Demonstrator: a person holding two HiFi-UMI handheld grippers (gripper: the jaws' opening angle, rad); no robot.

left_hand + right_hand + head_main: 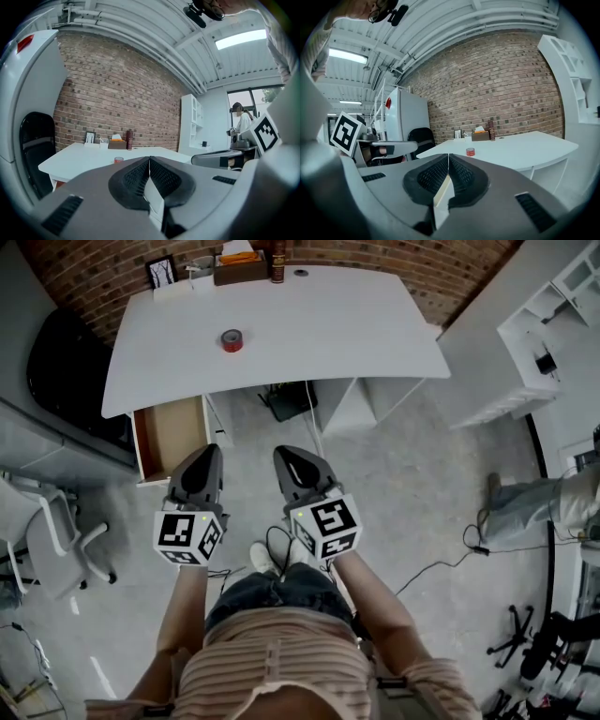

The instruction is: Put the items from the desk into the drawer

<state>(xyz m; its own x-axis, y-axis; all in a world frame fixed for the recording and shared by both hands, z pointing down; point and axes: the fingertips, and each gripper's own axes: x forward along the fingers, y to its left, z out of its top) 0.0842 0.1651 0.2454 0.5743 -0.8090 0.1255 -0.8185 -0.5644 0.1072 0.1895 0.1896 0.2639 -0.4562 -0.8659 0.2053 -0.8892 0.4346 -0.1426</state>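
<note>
A red tape roll (232, 340) lies on the white desk (356, 334), left of the middle; it also shows as a small red ring (470, 151) in the right gripper view and as a tape roll (119, 160) in the left gripper view. Under the desk's left end a wooden drawer (172, 432) stands pulled open, looking bare inside. My left gripper (202, 463) and right gripper (292, 461) are held side by side in front of the desk, well short of it. Both have their jaws pressed together with nothing between them.
At the desk's back edge stand a picture frame (161, 271), a brown tissue box (240, 265) and a dark canister (277, 262). A black chair (66, 371) is left of the desk, a white office chair (47, 540) nearer. White shelving (553, 324) stands right; cables cross the floor.
</note>
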